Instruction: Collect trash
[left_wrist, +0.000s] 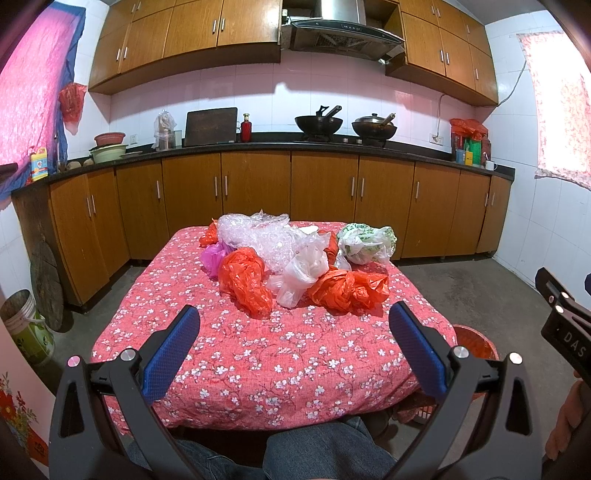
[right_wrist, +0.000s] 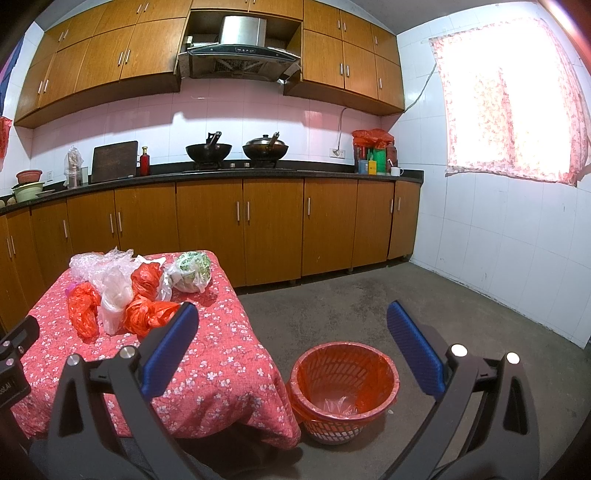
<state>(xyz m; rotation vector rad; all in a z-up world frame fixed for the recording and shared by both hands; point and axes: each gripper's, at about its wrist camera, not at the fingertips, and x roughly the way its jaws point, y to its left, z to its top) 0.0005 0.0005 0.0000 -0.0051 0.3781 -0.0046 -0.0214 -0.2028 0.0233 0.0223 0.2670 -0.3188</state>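
Observation:
Crumpled plastic bags lie heaped on a table under a red floral cloth (left_wrist: 280, 354): orange bags (left_wrist: 245, 282) (left_wrist: 347, 290), a white bag (left_wrist: 301, 275), clear bubble wrap (left_wrist: 258, 232), a pink bag (left_wrist: 214, 256) and a green-and-white bag (left_wrist: 365, 240). My left gripper (left_wrist: 293, 321) hovers open over the near part of the cloth, short of the heap, with nothing between its blue pads. My right gripper (right_wrist: 291, 321) is open too, held above the floor over a red basket bin (right_wrist: 343, 384) lined with a red bag. The same heap (right_wrist: 122, 295) sits to its left.
The bin stands on the concrete floor (right_wrist: 369, 295) by the table's right corner (right_wrist: 258, 369). Wooden cabinets (left_wrist: 258, 184) and a dark counter with two woks (left_wrist: 317, 123) line the back wall. A green bucket (left_wrist: 26, 325) stands at left. A person's jeans-clad legs (left_wrist: 314, 454) are below.

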